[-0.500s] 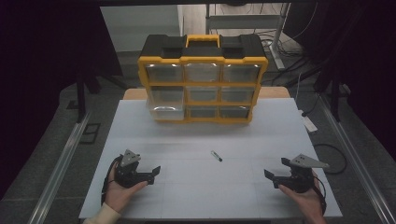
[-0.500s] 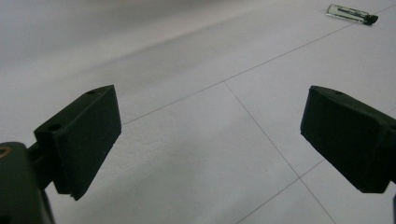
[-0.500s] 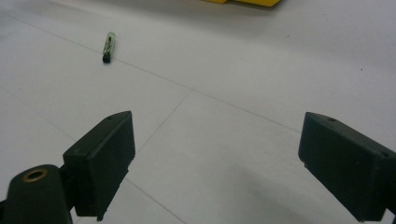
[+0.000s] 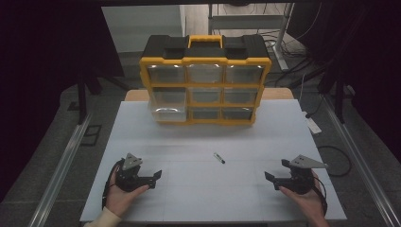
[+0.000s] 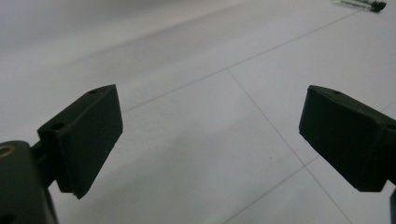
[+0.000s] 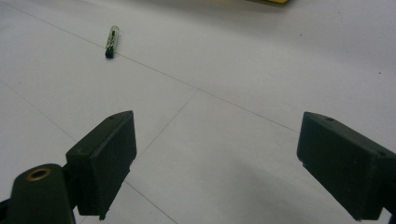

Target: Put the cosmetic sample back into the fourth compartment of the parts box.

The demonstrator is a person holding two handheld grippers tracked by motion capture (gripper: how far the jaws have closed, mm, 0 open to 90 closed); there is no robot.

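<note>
High view shows my left tongs (image 4: 152, 178) and my right tongs (image 4: 273, 178) resting low on the white table (image 4: 198, 198) at its near edge, each one released, jaws spread wide with nothing between them. Between them and a little farther from me lies the small, slim clear tube with a dark cap (image 4: 218, 158), flat on the table and apart from everything else. It sits near the middle of the table, slightly toward my right side, so I judge my right hand to be a touch nearer, though not by much. Its long axis runs on a diagonal, the far end pointing away to my left and the dark-capped end toward me and to my right. In the right gripper view the tube (image 6: 112, 41) lies ahead and off to the left of the open jaws, so I would have to swing that hand inward and forward, then turn the jaws to close across the tube's narrow width. Well beyond it, at the far side of the table, stands the yellow and black plastic organiser case with clear drawers (image 4: 205, 80).
</note>
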